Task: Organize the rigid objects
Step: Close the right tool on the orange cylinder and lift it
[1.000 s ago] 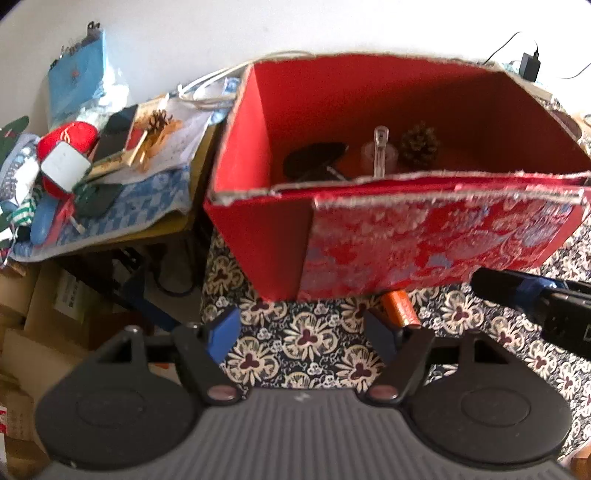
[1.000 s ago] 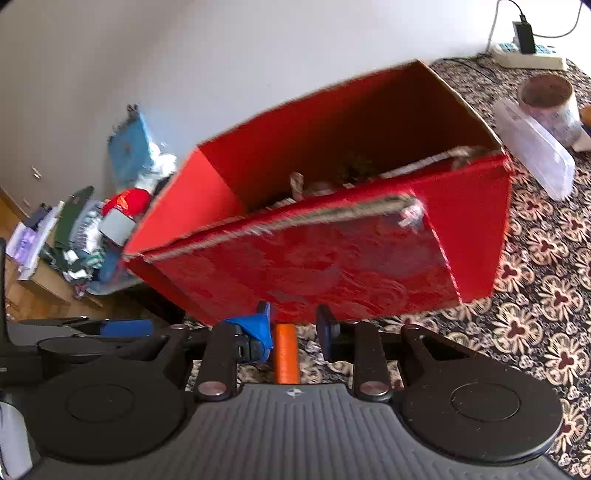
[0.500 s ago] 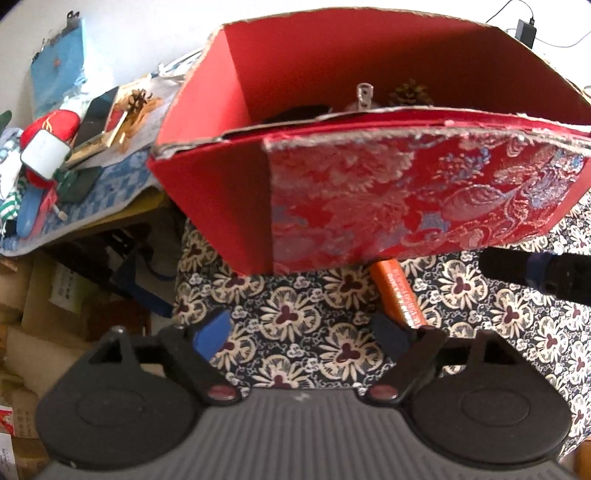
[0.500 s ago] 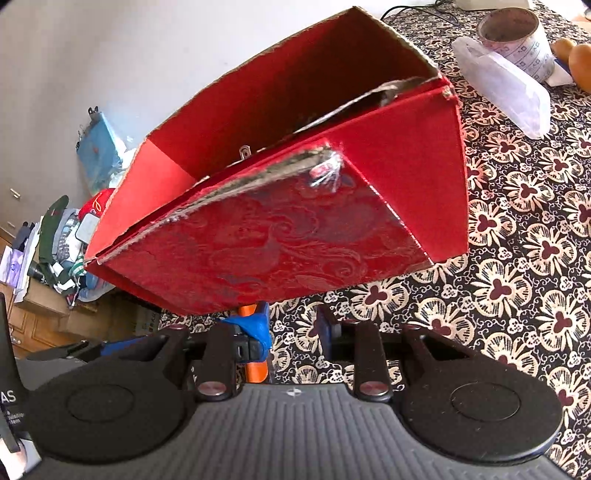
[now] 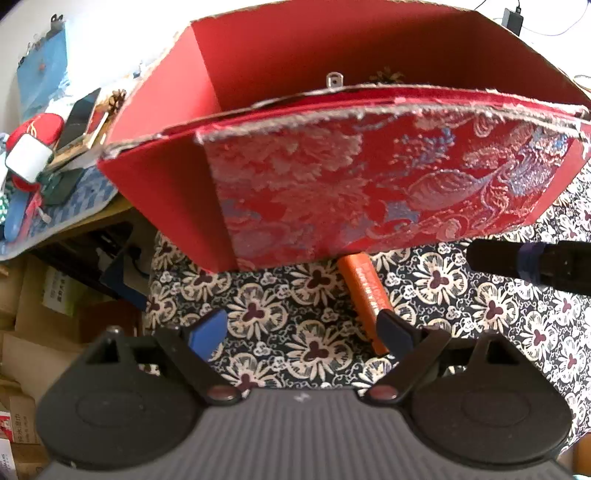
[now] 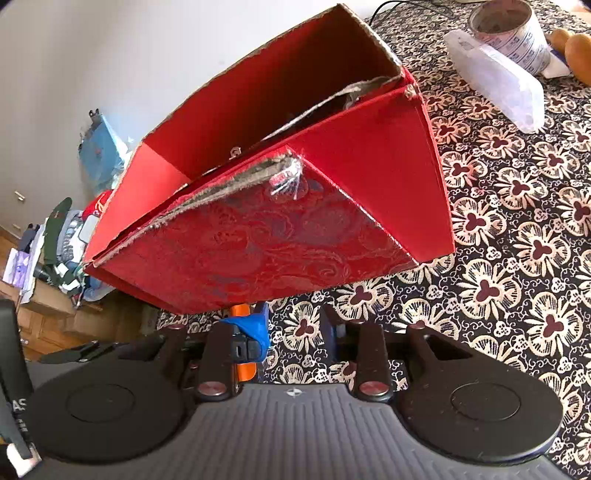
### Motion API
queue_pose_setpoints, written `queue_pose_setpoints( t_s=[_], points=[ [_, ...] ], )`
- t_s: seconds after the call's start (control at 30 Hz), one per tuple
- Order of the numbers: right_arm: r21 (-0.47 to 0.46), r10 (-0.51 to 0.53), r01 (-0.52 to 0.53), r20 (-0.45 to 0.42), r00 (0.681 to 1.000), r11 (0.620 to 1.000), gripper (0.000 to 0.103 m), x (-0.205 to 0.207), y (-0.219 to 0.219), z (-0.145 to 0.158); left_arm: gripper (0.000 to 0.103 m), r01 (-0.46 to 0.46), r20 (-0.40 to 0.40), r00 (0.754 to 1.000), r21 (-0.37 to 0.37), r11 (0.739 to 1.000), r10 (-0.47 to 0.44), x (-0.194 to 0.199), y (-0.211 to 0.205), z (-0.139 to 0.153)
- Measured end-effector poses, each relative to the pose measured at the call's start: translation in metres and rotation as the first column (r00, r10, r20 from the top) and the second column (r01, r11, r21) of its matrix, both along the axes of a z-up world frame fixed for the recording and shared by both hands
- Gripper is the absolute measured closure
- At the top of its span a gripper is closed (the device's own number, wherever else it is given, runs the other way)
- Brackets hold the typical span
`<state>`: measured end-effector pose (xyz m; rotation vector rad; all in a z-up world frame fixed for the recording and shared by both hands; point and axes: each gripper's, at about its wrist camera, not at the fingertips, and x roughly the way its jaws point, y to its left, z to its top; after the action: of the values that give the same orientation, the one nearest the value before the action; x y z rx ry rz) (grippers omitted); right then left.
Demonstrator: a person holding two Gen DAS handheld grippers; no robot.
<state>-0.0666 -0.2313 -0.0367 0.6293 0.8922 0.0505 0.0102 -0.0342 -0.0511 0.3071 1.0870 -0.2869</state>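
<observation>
A red open box with a brocade front stands on the flowered tablecloth; it also fills the right wrist view. An orange cylinder lies on the cloth at the box's front foot, just ahead of my left gripper's right finger. My left gripper is open and empty, low in front of the box. My right gripper is open and empty; the orange cylinder lies just left of its left finger. A pine cone and a clear item peek over the box rim.
A side table left of the box holds a red cap, phone, cloths and a blue bag. A clear plastic case, a patterned cup and orange fruit lie at the back right. My right gripper's finger reaches in from the right.
Both grippers have dropped lower and closer to the box's front. The box interior is now mostly hidden behind its rim. The orange cylinder now lies left of the right gripper's fingers, no longer between them.
</observation>
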Motion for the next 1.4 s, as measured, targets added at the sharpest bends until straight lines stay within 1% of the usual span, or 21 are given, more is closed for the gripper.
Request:
queue_pose_setpoints(
  t_s=[0.17, 0.37, 0.43, 0.63, 0.8, 0.87, 1.1, 1.2, 1.23, 1.3, 1.37, 1.4],
  points=[
    [0.030, 0.030, -0.030, -0.001, 1.000, 0.999, 0.089, 0.000, -0.003, -0.002, 0.014, 0.008, 0.006, 1.000, -0.002, 1.000, -0.008, 0.000, -0.006, -0.002],
    [0.062, 0.036, -0.036, -0.001, 0.999, 0.997, 0.089, -0.001, -0.008, -0.006, 0.014, 0.009, -0.013, 1.000, -0.028, 1.000, -0.009, 0.003, -0.013, -0.007],
    [0.073, 0.040, -0.039, -0.003, 0.999, 0.997, 0.089, -0.002, -0.010, -0.007, 0.014, 0.006, -0.009, 1.000, -0.024, 1.000, -0.007, 0.003, -0.016, -0.007],
    [0.075, 0.055, -0.055, -0.003, 0.998, 0.996, 0.089, 0.004, -0.009, -0.008, 0.014, 0.001, -0.018, 1.000, -0.017, 1.000, -0.001, 0.006, -0.020, -0.006],
    [0.056, 0.065, -0.064, -0.011, 0.998, 0.996, 0.089, 0.009, -0.006, -0.009, 0.014, -0.002, -0.026, 1.000, -0.011, 1.000, 0.001, 0.010, -0.026, -0.008],
    [0.062, 0.066, -0.065, -0.020, 0.998, 0.996, 0.089, 0.012, -0.005, -0.012, 0.017, -0.002, -0.033, 0.999, -0.012, 1.000, 0.002, 0.011, -0.026, -0.011],
    [0.069, 0.076, -0.075, -0.021, 0.997, 0.995, 0.089, 0.020, 0.003, -0.015, 0.015, -0.001, -0.042, 0.999, -0.027, 1.000, 0.000, 0.013, -0.027, -0.016],
    [0.083, 0.093, -0.092, -0.017, 0.995, 0.992, 0.089, 0.023, 0.009, -0.016, 0.017, 0.000, -0.045, 0.999, -0.043, 0.999, -0.002, 0.014, -0.025, -0.017],
    [0.091, 0.099, -0.097, -0.014, 0.995, 0.991, 0.089, 0.024, 0.011, -0.017, 0.019, 0.001, -0.043, 0.999, -0.044, 0.999, -0.003, 0.014, -0.024, -0.017],
    [0.094, 0.102, -0.100, -0.010, 0.995, 0.990, 0.089, 0.025, 0.014, -0.017, 0.027, 0.011, -0.034, 0.999, -0.056, 0.998, -0.013, 0.014, -0.022, -0.014],
    [0.099, 0.095, -0.093, -0.010, 0.995, 0.991, 0.089, 0.028, 0.016, -0.017, 0.045, 0.025, -0.028, 0.999, -0.073, 0.997, -0.027, 0.013, -0.019, -0.011],
    [0.106, 0.091, -0.089, -0.011, 0.996, 0.990, 0.089, 0.029, 0.016, -0.018, 0.050, 0.030, -0.028, 0.999, -0.085, 0.996, -0.033, 0.013, -0.017, -0.010]
  ],
)
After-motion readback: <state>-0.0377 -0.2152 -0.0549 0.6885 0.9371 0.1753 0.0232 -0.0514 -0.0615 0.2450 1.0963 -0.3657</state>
